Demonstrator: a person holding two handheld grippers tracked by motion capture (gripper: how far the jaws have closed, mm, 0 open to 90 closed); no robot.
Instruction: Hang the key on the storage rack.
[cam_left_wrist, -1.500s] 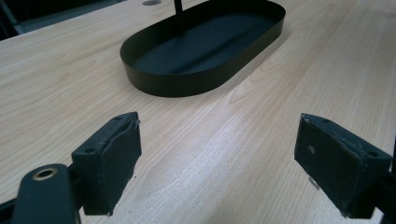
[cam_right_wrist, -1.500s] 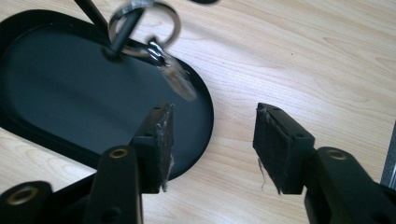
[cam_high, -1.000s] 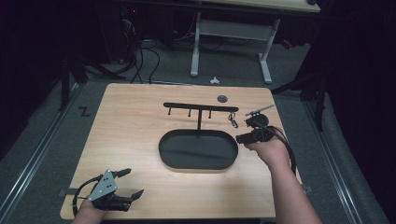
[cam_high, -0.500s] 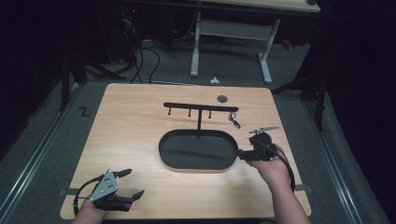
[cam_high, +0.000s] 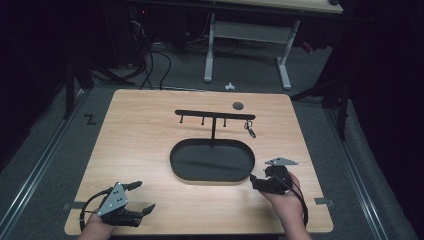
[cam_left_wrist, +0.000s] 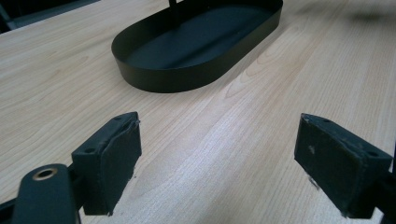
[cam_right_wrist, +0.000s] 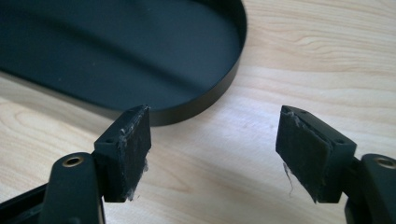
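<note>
Desk (cam_high: 150, 150): light wood | black oval tray (cam_high: 212, 161): desk centre, T-shaped hook rack (cam_high: 214, 116) rising at its 12 o'clock rim, small dark item (cam_high: 249, 128) hanging from the rack's right end | left gripper (cam_high: 141, 197): 7 o'clock corner, jaws spread, empty | right gripper (cam_high: 253, 181): just beside tray's 4 o'clock rim, jaws spread, empty | grey disc (cam_high: 238, 105): desk, 12 o'clock edge.

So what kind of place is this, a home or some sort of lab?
Probably a lab or recording workspace: a bare wooden table on grey carpet, loose cables on the floor behind it, and a height-adjustable desk frame in a dark room.
</note>
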